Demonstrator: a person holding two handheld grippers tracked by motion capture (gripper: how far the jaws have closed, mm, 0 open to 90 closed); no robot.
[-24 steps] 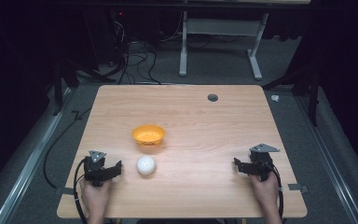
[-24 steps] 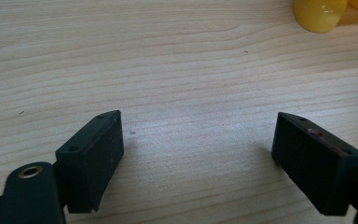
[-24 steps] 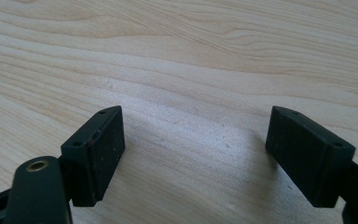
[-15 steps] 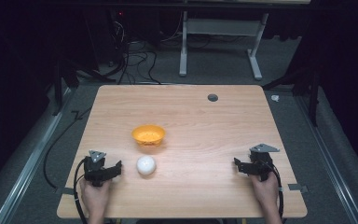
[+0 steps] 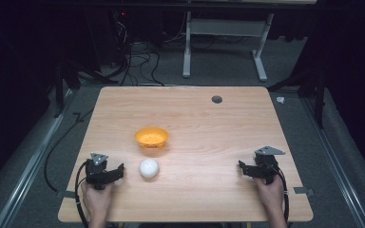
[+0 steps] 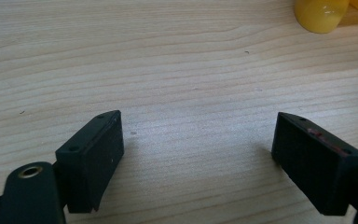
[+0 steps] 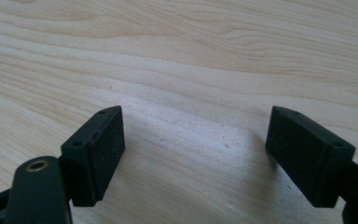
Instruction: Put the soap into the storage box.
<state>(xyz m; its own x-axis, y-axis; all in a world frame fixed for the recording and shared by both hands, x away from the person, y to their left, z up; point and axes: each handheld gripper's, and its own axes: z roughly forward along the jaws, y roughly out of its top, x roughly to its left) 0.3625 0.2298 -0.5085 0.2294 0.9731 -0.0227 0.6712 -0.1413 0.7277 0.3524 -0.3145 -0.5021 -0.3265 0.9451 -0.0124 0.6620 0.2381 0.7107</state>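
Observation:
An orange bowl (image 5: 151,137) sits on the wooden table (image 5: 209,123), left of centre. A white ball (image 5: 148,167) lies just in front of it. My left gripper (image 5: 119,171) rests near the front left, a short way left of the ball and apart from it. In the left gripper view it (image 6: 198,121) is open over bare wood, and a yellow rounded shape (image 6: 319,14) shows at the top right; I cannot tell whether that is the ball or the bowl. My right gripper (image 5: 243,167) rests near the front right, open (image 7: 193,114) with nothing between its jaws.
A small dark round hole (image 5: 216,99) marks the table's far right part. Beyond the far edge stand a white desk frame (image 5: 223,28) and tangled cables (image 5: 133,61) on the grey floor. Metal rails (image 5: 33,156) run along both sides.

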